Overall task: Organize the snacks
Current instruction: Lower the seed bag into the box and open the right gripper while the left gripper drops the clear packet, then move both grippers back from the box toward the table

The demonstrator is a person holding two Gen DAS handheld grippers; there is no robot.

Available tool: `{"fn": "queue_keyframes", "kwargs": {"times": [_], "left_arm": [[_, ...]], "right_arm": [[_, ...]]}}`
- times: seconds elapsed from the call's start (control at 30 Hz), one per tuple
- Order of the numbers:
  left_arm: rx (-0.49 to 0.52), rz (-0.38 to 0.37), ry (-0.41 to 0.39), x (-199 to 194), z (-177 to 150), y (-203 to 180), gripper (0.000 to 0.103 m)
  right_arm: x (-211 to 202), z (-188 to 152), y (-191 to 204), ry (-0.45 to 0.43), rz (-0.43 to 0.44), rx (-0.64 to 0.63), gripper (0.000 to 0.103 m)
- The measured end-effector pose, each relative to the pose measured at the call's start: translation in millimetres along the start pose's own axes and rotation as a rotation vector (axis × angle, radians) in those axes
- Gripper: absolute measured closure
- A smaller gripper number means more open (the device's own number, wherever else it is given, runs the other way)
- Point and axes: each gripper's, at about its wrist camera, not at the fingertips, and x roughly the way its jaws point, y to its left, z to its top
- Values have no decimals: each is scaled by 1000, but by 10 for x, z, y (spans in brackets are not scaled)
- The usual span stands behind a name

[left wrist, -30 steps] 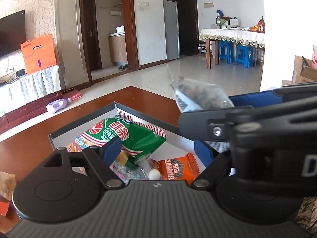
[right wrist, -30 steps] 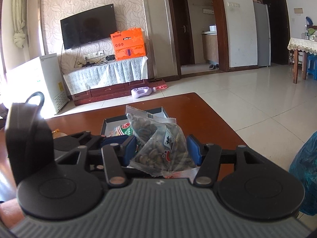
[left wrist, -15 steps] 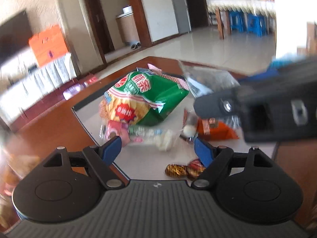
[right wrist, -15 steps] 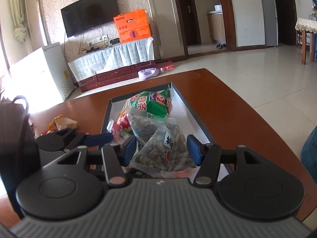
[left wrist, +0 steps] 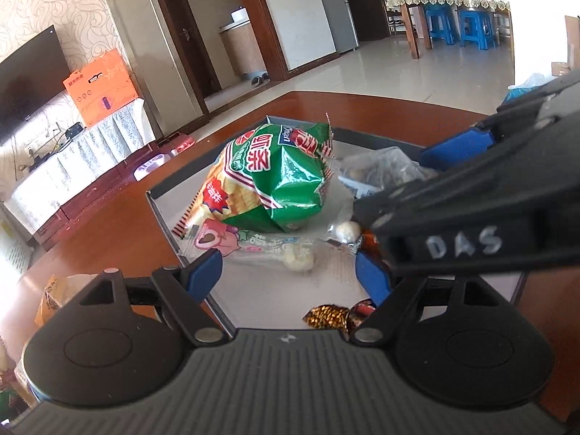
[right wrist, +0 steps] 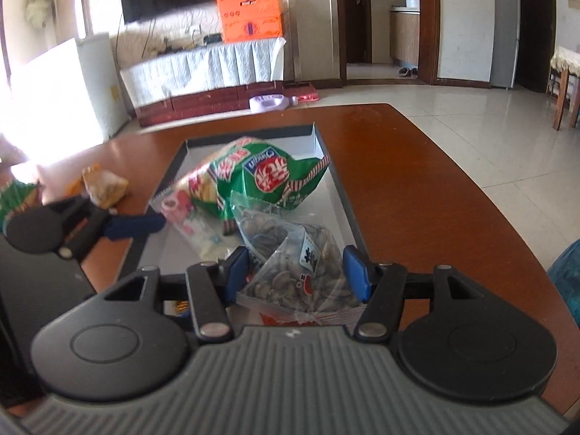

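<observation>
Showing gold-wrapped candy (left wrist: 328, 317) only in left view | right hand-held gripper (right wrist: 295, 272) spread around seed bag (right wrist: 290, 264), grip unclear | left hand-held gripper (left wrist: 290, 275) open, empty | "DAS" on housing

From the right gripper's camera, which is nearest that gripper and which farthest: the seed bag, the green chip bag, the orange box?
1. Seed bag, between the right gripper's fingers.
2. Green chip bag, farther back in the tray.
3. Orange box, across the room beside the TV.
</observation>
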Motion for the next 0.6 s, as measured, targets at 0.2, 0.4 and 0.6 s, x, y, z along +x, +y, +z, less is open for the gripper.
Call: {"fn": "queue_keyframes", "kwargs": {"times": [0.2,0.4,0.6], "left_arm": [[-5,-8,-2,21,17,-41,18],[-21,-13,3,19,49,-65,18],[-33,-9,9,31,50,-84,18]], "right_arm": [[39,-33,-48,64,29,101,28],[51,13,58,119,-6,158,18],[38,13,-56,91,148,197,0]]}}
